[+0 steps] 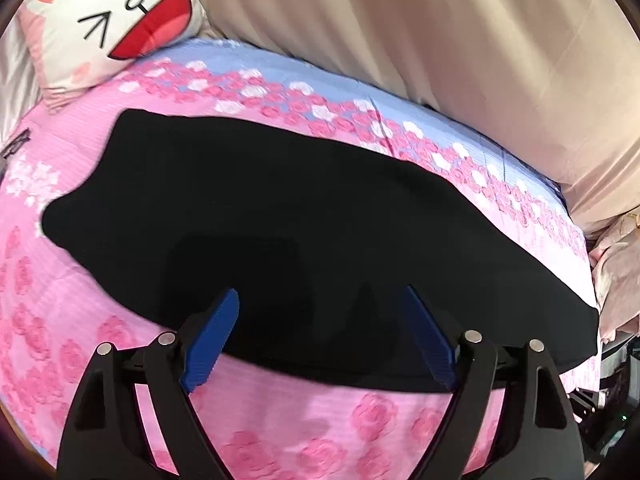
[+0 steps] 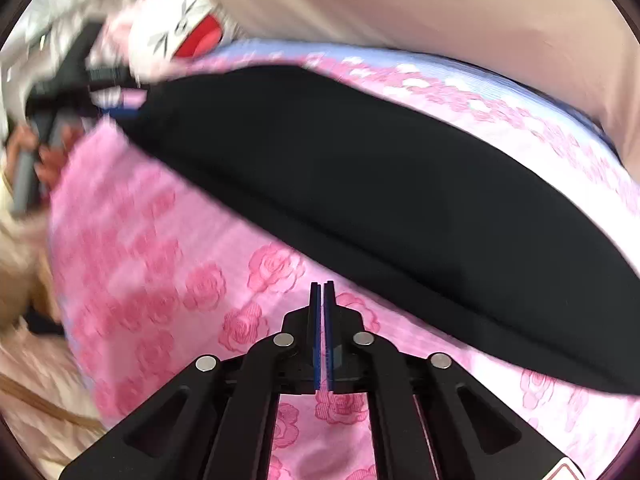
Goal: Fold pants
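Observation:
Black pants (image 1: 280,216) lie flat in a long band across a pink rose-patterned bed cover (image 1: 60,300). My left gripper (image 1: 320,300) is open, its blue pads (image 1: 216,340) spread above the pants' near edge, holding nothing. In the right wrist view the pants (image 2: 360,184) run from upper left to lower right. My right gripper (image 2: 322,292) is shut and empty, over the pink cover (image 2: 160,260) just short of the pants' near edge. The left gripper (image 2: 112,96) shows blurred at the pants' far left end, held by a hand.
A white cartoon-face pillow (image 1: 120,16) sits at the back left of the bed. Beige bedding (image 1: 460,40) rises along the far side. A blue band of the cover (image 1: 280,68) runs behind the pants. Dark gear (image 1: 612,412) stands off the bed's right edge.

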Available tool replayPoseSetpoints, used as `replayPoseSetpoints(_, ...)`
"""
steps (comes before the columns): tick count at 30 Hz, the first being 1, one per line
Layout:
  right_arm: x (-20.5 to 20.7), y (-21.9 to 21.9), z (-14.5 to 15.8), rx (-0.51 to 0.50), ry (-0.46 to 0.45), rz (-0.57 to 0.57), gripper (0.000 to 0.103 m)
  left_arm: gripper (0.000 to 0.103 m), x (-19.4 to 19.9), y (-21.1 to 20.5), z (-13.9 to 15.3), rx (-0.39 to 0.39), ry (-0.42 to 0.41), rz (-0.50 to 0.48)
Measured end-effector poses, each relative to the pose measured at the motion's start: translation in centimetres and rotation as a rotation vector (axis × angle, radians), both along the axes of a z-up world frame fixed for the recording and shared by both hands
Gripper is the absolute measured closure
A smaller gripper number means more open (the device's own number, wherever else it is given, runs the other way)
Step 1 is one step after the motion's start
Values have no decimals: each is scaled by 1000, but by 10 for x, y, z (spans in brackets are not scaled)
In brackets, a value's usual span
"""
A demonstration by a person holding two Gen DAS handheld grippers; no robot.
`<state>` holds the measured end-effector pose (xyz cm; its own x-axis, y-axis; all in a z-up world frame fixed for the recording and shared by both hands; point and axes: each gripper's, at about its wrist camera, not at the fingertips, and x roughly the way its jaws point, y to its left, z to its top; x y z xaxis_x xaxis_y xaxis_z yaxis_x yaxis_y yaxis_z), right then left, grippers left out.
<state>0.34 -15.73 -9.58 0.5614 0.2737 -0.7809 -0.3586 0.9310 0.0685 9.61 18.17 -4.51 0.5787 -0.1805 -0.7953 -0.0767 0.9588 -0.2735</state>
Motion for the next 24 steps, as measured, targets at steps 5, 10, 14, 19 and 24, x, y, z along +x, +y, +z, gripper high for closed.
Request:
replayPoseSetpoints(5, 10, 12, 7, -68, -88, 49, 48, 21, 3, -25, 2, -11, -5, -66)
replayPoseSetpoints(10, 41, 20, -7, -75, -52, 115, 51, 21, -6, -44, 7, 28, -29, -108)
replayPoseSetpoints(14, 61, 28, -12, -105, -71, 117, 64, 21, -6, -55, 7, 38, -28, -131)
replayPoseSetpoints(19, 57, 25, 5, -74, -51, 144, 99, 21, -6, -59, 9, 53, -22, -139)
replayPoseSetpoints(24, 33, 13, -7, -60, 14, 154, 98, 11, -4, -59, 5, 71, -30, -124)
